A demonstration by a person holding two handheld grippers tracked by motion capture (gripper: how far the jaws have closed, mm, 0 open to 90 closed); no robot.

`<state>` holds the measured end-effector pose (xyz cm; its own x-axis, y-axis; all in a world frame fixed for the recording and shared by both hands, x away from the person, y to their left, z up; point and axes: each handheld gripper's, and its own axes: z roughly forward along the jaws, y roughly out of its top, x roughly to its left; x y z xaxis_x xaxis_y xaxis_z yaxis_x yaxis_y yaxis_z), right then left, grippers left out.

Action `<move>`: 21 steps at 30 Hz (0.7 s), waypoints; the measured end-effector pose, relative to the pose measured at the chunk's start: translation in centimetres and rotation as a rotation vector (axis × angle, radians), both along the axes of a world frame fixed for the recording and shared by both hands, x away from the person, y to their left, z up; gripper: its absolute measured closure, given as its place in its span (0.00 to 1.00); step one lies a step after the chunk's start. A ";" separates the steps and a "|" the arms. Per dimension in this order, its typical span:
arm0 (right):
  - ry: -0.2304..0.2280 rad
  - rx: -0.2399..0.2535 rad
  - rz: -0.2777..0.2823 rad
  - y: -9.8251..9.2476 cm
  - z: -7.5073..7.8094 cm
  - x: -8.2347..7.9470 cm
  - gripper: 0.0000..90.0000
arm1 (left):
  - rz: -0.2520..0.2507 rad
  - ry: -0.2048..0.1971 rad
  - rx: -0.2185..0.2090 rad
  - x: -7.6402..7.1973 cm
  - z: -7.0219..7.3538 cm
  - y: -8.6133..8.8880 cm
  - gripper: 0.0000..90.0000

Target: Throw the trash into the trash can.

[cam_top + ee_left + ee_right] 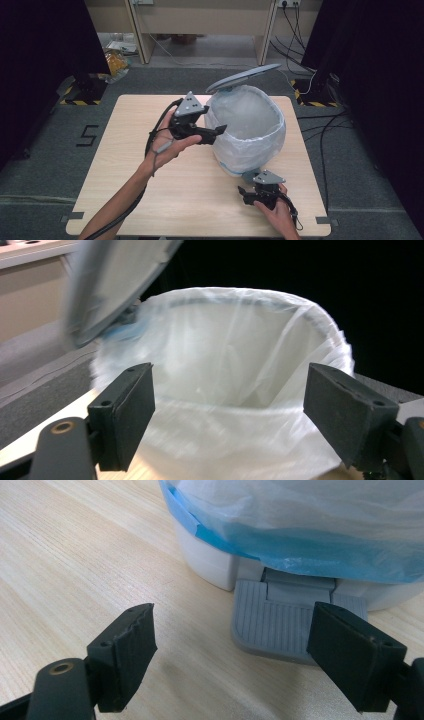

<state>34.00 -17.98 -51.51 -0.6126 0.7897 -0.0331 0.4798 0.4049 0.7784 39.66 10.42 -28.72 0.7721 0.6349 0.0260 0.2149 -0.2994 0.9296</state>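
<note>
Bin bag point(225, 390) rim just beyond left gripper's point(220, 133) wide empty fingers; right gripper's point(230, 655) fingers wide before pedal point(280, 625).

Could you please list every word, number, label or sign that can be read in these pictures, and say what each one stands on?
"5": a dark numeral-like mark on the grey floor left of the table, readable as a 5 or an S.
The pedal bin, its white bag liner, the raised lid and the grey pedal bear no legible text.
</note>
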 end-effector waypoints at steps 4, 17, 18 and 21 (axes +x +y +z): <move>0.001 0.001 0.000 0.0 0.0 0.0 0.22 | 0.024 0.007 -0.012 -0.2 -0.9 2.1 0.22; 0.004 -0.002 -0.002 0.0 0.0 0.0 0.22 | 0.108 0.081 -0.052 0.2 -6.5 6.8 0.21; 0.004 -0.001 -0.002 0.0 0.0 0.0 0.22 | 0.115 0.087 -0.056 0.2 -7.0 7.0 0.21; 0.004 -0.003 -0.002 0.0 0.0 0.0 0.22 | 0.134 0.105 -0.056 0.2 -8.5 7.7 0.20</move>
<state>33.98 -17.97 -51.50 -0.6115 0.7906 -0.0330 0.4833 0.4061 0.7755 39.85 18.16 -37.25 0.6772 0.7305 -0.0883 0.3459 -0.2101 0.9145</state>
